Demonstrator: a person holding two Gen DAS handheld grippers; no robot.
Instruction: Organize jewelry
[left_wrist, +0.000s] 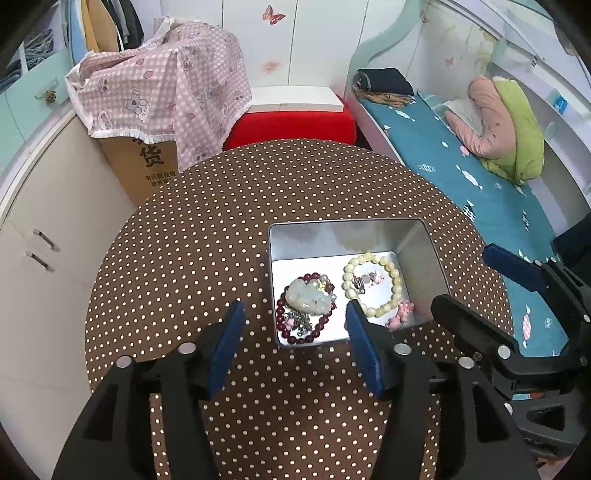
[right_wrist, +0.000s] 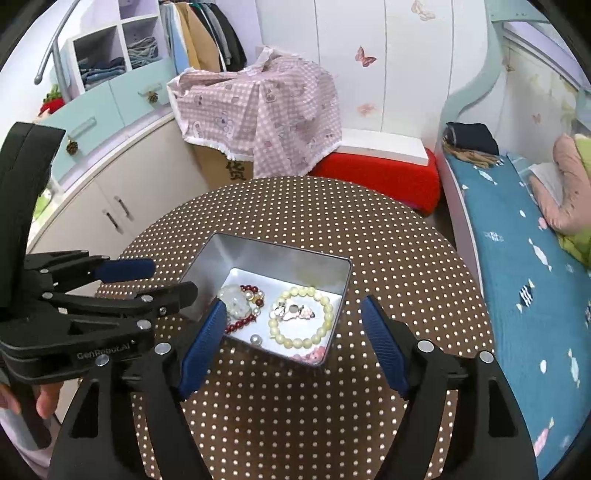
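An open silver tin (left_wrist: 347, 222) (right_wrist: 277, 246) stands on the round brown polka-dot table (left_wrist: 207, 229) (right_wrist: 406, 258). In it lie a dark red bead bracelet (left_wrist: 282, 318) (right_wrist: 240, 325) under a pale jade pendant (left_wrist: 308, 297) (right_wrist: 236, 301), a cream bead bracelet (left_wrist: 397, 284) (right_wrist: 275, 328), pink charms (left_wrist: 404, 310) and a loose pearl (right_wrist: 255, 339). My left gripper (left_wrist: 295, 303) (right_wrist: 171, 278) hovers open over the tin's near left corner, gripping nothing. My right gripper (right_wrist: 293, 302) (left_wrist: 462, 277) is open above the tin's near right side, also with nothing in it.
A cardboard box under a pink checked cloth (left_wrist: 166, 92) and a red stool (left_wrist: 291, 125) bearing a white box stand behind the table. White cabinets (left_wrist: 44, 229) line the left, a bed with a teal sheet (left_wrist: 480, 177) the right. A person's hand (right_wrist: 44, 402) holds the left gripper.
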